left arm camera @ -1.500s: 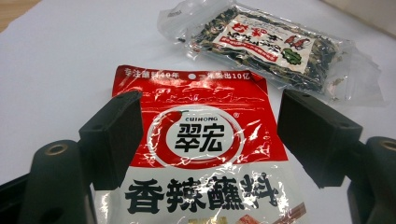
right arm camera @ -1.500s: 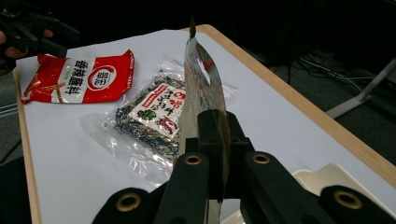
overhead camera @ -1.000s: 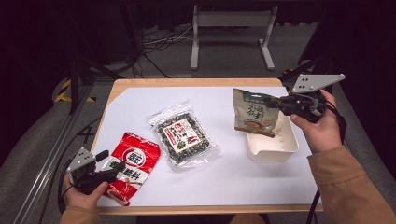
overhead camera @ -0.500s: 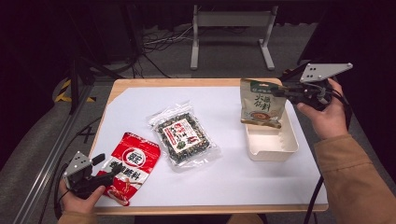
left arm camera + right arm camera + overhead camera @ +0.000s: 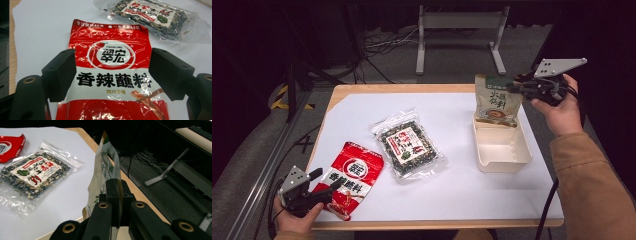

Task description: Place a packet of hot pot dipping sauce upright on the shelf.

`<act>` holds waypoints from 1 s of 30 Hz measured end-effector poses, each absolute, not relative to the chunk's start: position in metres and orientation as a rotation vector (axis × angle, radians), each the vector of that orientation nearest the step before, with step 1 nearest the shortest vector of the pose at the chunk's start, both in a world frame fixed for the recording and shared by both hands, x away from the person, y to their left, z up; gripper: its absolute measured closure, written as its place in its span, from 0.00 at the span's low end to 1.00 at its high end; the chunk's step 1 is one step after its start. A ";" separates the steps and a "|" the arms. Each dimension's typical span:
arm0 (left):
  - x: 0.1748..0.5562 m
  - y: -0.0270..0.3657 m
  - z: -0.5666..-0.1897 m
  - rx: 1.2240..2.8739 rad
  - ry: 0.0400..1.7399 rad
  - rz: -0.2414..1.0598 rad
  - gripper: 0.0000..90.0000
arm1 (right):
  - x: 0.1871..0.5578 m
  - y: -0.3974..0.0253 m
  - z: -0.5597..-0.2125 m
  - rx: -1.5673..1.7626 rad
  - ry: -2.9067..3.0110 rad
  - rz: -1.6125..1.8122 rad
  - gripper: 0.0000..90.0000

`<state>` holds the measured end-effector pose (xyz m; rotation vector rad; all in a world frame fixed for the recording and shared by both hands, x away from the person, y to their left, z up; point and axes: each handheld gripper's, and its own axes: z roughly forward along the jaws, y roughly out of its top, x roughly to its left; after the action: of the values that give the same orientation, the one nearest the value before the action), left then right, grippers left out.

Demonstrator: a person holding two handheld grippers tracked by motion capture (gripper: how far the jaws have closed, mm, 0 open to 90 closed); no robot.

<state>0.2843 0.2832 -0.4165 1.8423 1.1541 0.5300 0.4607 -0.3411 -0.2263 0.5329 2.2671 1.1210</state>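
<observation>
Red glossy plastic seasoning pouch (image 5: 348, 178) with white and black lettering is lying flat at the near left corner of the white sheet (image 5: 452, 200) covering the wooden table (image 5: 362, 91). At that pouch's near end the left gripper (image 5: 326, 181) is resting low in the person's left hand (image 5: 294, 220), its jaws standing wide apart. In the left gripper view the two black pads are sitting on either side of the red pouch (image 5: 112, 75), which is lying between them; the pictures are not showing whether either pad is touching it. Just beyond, toward the middle of the sheet, a clear plastic bag of dark dried mix (image 5: 408, 145) with a red and white label is lying flat, separate from the red pouch. Farther right, a cream rectangular plastic tray (image 5: 503, 159) is sitting on the sheet near the right edge. Above the tray's far end, the right gripper (image 5: 518, 88), held in the person's right hand (image 5: 557, 112), is clamping a beige and green paper-look sachet (image 5: 496, 100) by its side edge, holding it upright with its lower edge at the tray's far rim. In the right gripper view the jaws are pressing together on the thin edge of the sachet (image 5: 103, 170). Beyond the table, a grey metal stand (image 5: 462, 30) is resting on the dark floor.
</observation>
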 end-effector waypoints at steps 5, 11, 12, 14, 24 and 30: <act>0.286 0.282 -0.416 1.842 1.152 0.528 0.25 | 0.468 -0.346 -0.228 0.528 2.243 1.114 1.00; 0.290 0.283 -0.418 1.842 1.158 0.517 0.25 | 0.482 -0.350 -0.234 0.520 2.223 1.120 1.00; 0.291 0.283 -0.419 1.839 1.160 0.515 0.25 | 0.485 -0.350 -0.235 0.526 2.223 1.118 1.00; 0.291 0.283 -0.419 1.840 1.162 0.515 0.25 | 0.489 -0.350 -0.238 0.523 2.225 1.111 1.00; 0.294 0.280 -0.420 1.851 1.165 0.507 0.25 | 0.509 -0.351 -0.250 0.539 2.247 1.052 1.00; 0.295 0.280 -0.421 1.851 1.171 0.503 0.25 | 0.517 -0.349 -0.257 0.537 2.245 1.020 1.00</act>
<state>0.2953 0.2796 -0.4213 1.8511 1.1706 0.5033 0.5170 -0.3487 -0.2573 0.5374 2.2446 1.0195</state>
